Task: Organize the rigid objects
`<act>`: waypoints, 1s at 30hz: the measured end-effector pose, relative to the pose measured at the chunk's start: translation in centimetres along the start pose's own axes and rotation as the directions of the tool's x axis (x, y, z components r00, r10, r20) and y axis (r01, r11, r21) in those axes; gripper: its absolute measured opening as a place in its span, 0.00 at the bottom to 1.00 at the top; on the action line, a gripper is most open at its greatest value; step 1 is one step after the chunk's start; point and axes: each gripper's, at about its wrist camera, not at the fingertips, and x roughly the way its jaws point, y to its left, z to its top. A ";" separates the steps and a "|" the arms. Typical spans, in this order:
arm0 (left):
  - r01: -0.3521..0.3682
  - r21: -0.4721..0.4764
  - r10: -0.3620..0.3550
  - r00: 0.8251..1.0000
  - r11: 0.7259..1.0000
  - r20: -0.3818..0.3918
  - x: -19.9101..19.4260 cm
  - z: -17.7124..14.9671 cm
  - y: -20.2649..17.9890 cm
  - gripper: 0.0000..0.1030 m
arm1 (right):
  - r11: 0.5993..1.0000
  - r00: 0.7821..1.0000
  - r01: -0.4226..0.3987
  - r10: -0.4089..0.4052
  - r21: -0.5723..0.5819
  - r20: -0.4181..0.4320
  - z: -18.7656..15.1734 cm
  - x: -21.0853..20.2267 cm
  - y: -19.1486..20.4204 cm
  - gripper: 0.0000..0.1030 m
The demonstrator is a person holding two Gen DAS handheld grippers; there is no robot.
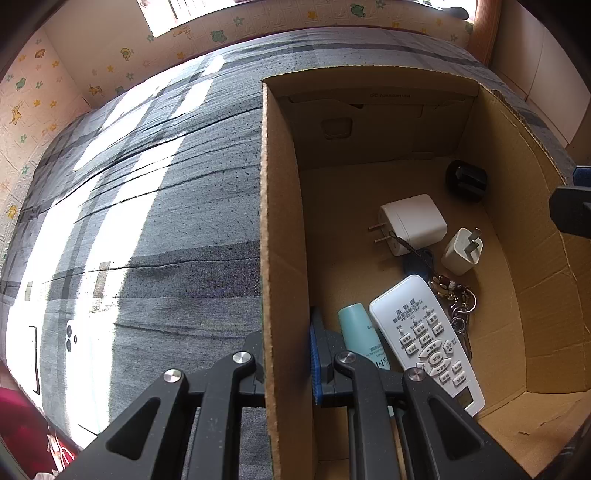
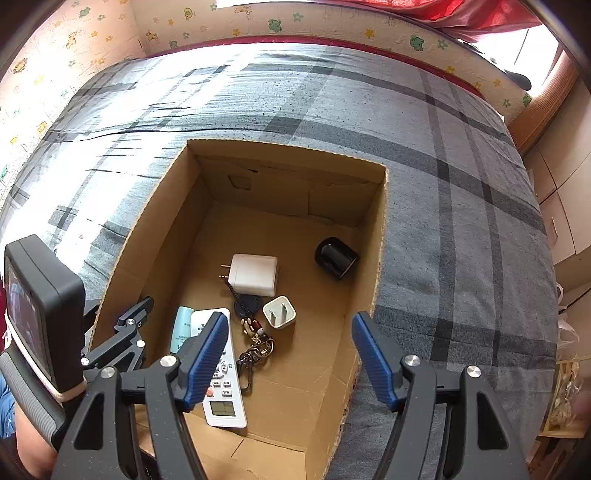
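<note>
An open cardboard box (image 1: pixel 284 221) (image 2: pixel 380 236) lies on the bed. Inside it lie a white remote (image 1: pixel 424 339) (image 2: pixel 221 373), a teal tube (image 1: pixel 360 332) (image 2: pixel 181 328), a large white charger (image 1: pixel 413 223) (image 2: pixel 255 275), a small white charger (image 1: pixel 461 251) (image 2: pixel 279 312), a black round object (image 1: pixel 466 181) (image 2: pixel 336 257) and a key bunch (image 1: pixel 454 295) (image 2: pixel 255 343). My left gripper (image 1: pixel 288 362) is shut on the box's left wall, one finger on each side. My right gripper (image 2: pixel 288 321) hovers open above the box's near end, with nothing between its blue pads.
The bed's grey plaid sheet (image 2: pixel 461 184) surrounds the box, with sunlit wrinkles on its left part. A padded wall with cartoon prints (image 2: pixel 277 22) runs behind. Cabinets (image 2: pixel 565 206) and plastic bags (image 2: pixel 565 332) stand beyond the bed's right edge.
</note>
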 end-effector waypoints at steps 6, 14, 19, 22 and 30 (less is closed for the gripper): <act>-0.006 0.003 0.006 1.000 1.000 0.000 -0.1 0.1 -0.1 0.14 | 0.999 0.999 0.032 -0.033 0.043 0.015 -1.1 -0.8 -1.3 0.83; -0.023 0.004 0.023 1.000 1.000 0.001 -0.5 0.2 -0.4 0.17 | 0.992 0.998 0.058 -0.060 0.112 0.022 -2.2 -0.8 -3.0 1.00; -0.045 -0.015 0.046 0.999 0.999 0.025 -2.1 0.6 0.0 0.58 | 0.990 0.998 0.054 -0.058 0.128 0.027 -2.7 -1.0 -3.4 1.00; -0.027 -0.047 0.030 0.998 0.999 0.057 -3.8 0.8 0.4 0.82 | 0.990 0.998 0.047 -0.052 0.132 0.037 -3.1 -1.5 -3.5 1.00; -0.004 -0.055 0.010 0.996 0.998 0.094 -7.9 0.7 -0.1 1.00 | 0.989 0.995 0.041 -0.053 0.143 0.080 -3.8 -3.9 -3.7 1.00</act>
